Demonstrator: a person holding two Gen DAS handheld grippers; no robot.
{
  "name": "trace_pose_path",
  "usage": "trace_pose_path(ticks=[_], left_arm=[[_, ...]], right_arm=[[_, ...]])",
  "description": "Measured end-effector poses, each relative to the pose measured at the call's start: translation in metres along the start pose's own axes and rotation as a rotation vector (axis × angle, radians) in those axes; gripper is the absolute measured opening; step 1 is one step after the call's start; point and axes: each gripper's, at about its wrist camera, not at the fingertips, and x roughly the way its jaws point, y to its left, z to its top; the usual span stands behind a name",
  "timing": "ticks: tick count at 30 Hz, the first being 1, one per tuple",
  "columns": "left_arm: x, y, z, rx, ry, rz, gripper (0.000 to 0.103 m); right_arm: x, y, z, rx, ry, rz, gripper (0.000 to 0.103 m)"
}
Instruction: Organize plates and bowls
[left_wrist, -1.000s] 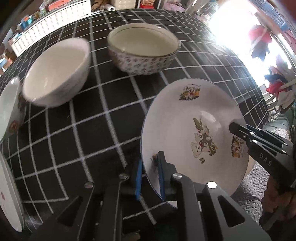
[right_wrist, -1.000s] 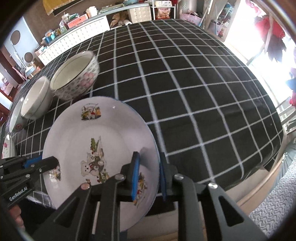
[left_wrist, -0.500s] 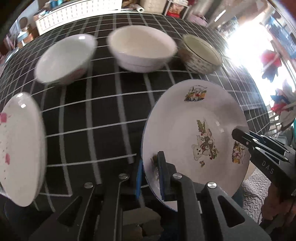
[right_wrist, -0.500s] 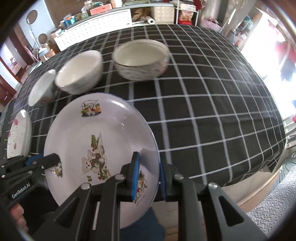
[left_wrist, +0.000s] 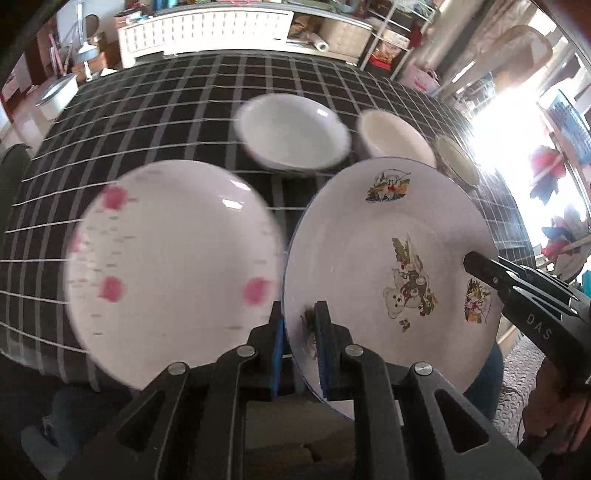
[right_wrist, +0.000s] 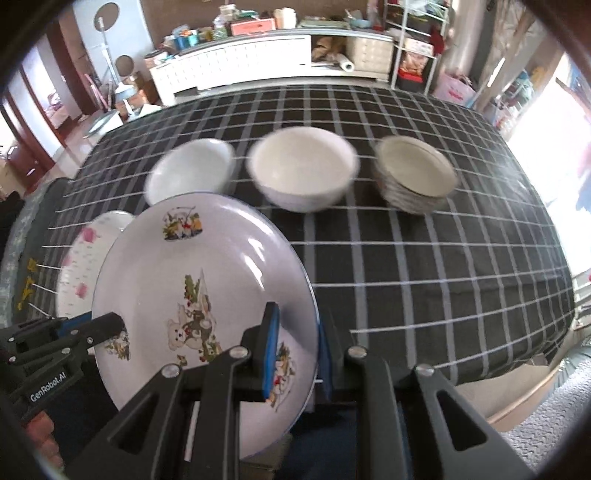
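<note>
A white plate with a teddy-bear print (left_wrist: 391, 258) hangs tilted above the near edge of the table, gripped from both sides. My left gripper (left_wrist: 299, 332) is shut on its left rim, blue pads on either face. My right gripper (right_wrist: 297, 339) is shut on the opposite rim of the bear plate (right_wrist: 203, 288). Each gripper shows in the other's view: the right gripper (left_wrist: 480, 264) and the left gripper (right_wrist: 110, 325). A white plate with pink flowers (left_wrist: 173, 269) lies on the cloth just left of the held plate, and in the right wrist view this pink-flower plate (right_wrist: 83, 258) is partly hidden behind it.
Three bowls stand in a row behind: a white bowl (right_wrist: 192, 170), a cream bowl (right_wrist: 303, 173) and a patterned bowl (right_wrist: 415, 177). The table wears a black cloth with white checks (right_wrist: 443, 277). A white cabinet (right_wrist: 236, 59) and shelves stand beyond it. A hand (left_wrist: 554, 417) holds the right gripper.
Both grippers have carried the bear plate leftward along the table's near edge. The bowls have slid right in view, and the pink-flower plate now lies beside the held plate.
</note>
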Motion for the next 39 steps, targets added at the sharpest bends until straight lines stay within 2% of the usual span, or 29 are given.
trace_pose_path(ticks=[7,14,22,39], left_arm=[[-0.034,0.062,-0.003,-0.046,-0.034,0.05,0.013],[-0.046,0.107,-0.01,-0.101,-0.038,0.093,0.013],[-0.037,0.133,-0.016,-0.145,-0.015,0.115,0.014],[-0.018,0.149,0.002,-0.154,0.011,0.169,0.014]], right_arm=[[0.003,0.064,0.007,-0.069,-0.013,0.037,0.024],[0.019,0.105,0.013,-0.117,0.013,0.072,0.024],[0.04,0.124,0.016,-0.155,0.05,0.072,0.024],[0.064,0.14,0.026,-0.197,0.093,0.069,0.024]])
